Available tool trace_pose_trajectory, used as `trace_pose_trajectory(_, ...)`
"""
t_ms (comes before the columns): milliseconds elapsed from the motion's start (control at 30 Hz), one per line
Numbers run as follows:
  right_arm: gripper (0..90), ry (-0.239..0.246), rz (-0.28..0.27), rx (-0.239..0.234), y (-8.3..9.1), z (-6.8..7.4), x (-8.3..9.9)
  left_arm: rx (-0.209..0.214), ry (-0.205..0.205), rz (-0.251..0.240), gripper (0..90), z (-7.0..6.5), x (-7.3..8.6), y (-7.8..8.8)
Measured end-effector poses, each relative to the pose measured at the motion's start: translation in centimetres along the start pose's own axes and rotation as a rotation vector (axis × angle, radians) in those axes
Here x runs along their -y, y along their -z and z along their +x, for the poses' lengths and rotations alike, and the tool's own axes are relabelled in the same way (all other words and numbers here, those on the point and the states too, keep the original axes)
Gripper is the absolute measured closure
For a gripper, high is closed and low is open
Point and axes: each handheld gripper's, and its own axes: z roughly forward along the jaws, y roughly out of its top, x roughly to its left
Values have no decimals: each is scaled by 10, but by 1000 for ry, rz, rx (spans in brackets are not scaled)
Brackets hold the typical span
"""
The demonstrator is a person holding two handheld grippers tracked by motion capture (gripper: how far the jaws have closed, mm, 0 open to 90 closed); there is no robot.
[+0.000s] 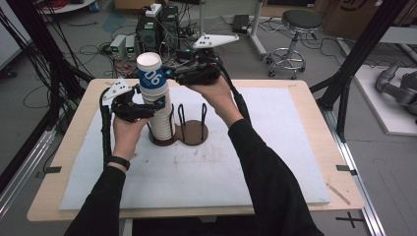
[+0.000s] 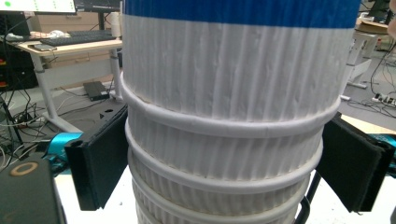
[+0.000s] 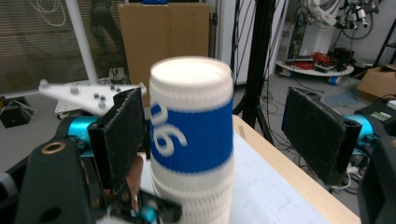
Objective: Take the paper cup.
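White ribbed paper cups stand stacked upside down (image 1: 158,105) in a brown wire-post holder (image 1: 183,132) on the white-covered table (image 1: 275,162). At the left, the left gripper (image 1: 147,105) clamps the stack's middle. Rightward, the right gripper (image 1: 173,73) sits beside the blue-banded top cup (image 1: 151,73), jaws apart, not touching it.

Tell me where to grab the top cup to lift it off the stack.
Grip the top cup across its blue band, coming from the side with the right hand-held gripper, one pad on each flank. It is upside down, closed end up, so nothing offers a hold from above; the ribbed wall should resist slipping. Stay above its rim so only this cup lifts.
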Motion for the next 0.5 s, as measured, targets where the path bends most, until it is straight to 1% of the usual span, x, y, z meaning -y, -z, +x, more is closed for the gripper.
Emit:
trace_pose_trajectory(100,221,1,12,-12,-10,5,-7,1,0,1,116,0,0,0)
trace_pose_trajectory(167,221,-5,11,-21,-17,6,-11,0,1,1,116,0,0,0)
trace_pose_trajectory(233,219,-18,19,-21,-23,7,-13,-1,1,-1,116,0,0,0)
trace_pose_trajectory(300,218,-22,27,-10,-29,8,-14,-1,0,0,116,0,0,0)
trace_pose_trajectory(367,218,-36,32,-11,-34,8,-15,-1,0,-1,117,0,0,0)
trace_pose_trajectory(400,218,-47,45,-10,-39,8,-15,-1,0,-1,116,0,0,0)
trace_pose_trajectory(500,218,-56,49,-13,-43,8,-15,0,-1,1,117,0,0,0)
